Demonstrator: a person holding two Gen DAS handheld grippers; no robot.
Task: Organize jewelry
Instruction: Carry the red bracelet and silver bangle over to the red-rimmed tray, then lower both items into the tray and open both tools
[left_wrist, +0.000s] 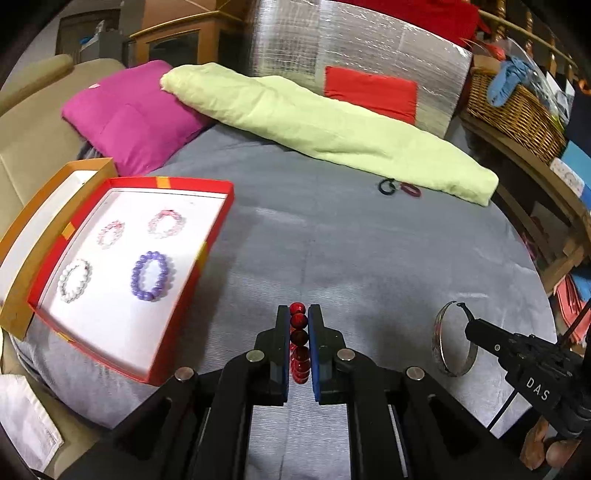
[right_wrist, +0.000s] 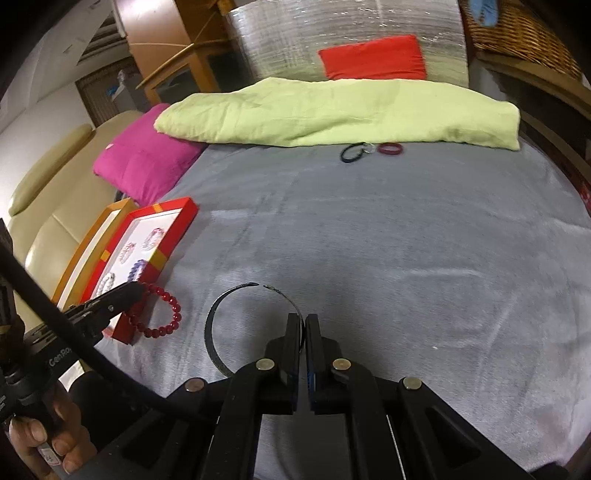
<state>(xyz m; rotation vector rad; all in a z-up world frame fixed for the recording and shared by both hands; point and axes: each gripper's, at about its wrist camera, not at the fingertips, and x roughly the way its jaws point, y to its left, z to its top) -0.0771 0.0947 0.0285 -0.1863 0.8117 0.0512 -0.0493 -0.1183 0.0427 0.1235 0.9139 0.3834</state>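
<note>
**Jewelry held in both tools above a grey bed**

Jewelry is spread across a grey-covered bed (right_wrist: 406, 240), with a long pale-green cushion (right_wrist: 332, 110) and a magenta pillow (left_wrist: 136, 114) lying along its far side. At the bed's left edge sits a red box (left_wrist: 218, 229) with a white lining, holding four beaded bracelets: a purple bracelet (left_wrist: 152, 276), a white bracelet (left_wrist: 74, 280) and two pale pink ones behind them. An orange box (left_wrist: 48, 206) sits just beside it, further left. The right tool (right_wrist: 304, 325) is clamped narrowly on the rim of an open silver bangle (right_wrist: 218, 325), held on edge over the bedcover. The left tool (left_wrist: 298, 325) grips a red bead bracelet (left_wrist: 298, 338) between its blue-padded fingers (left_wrist: 314, 343), close to the near corner of the red box. Near the green cushion lie a dark ring (right_wrist: 352, 151) and a maroon ring (right_wrist: 390, 149), well apart from both tools.
</note>
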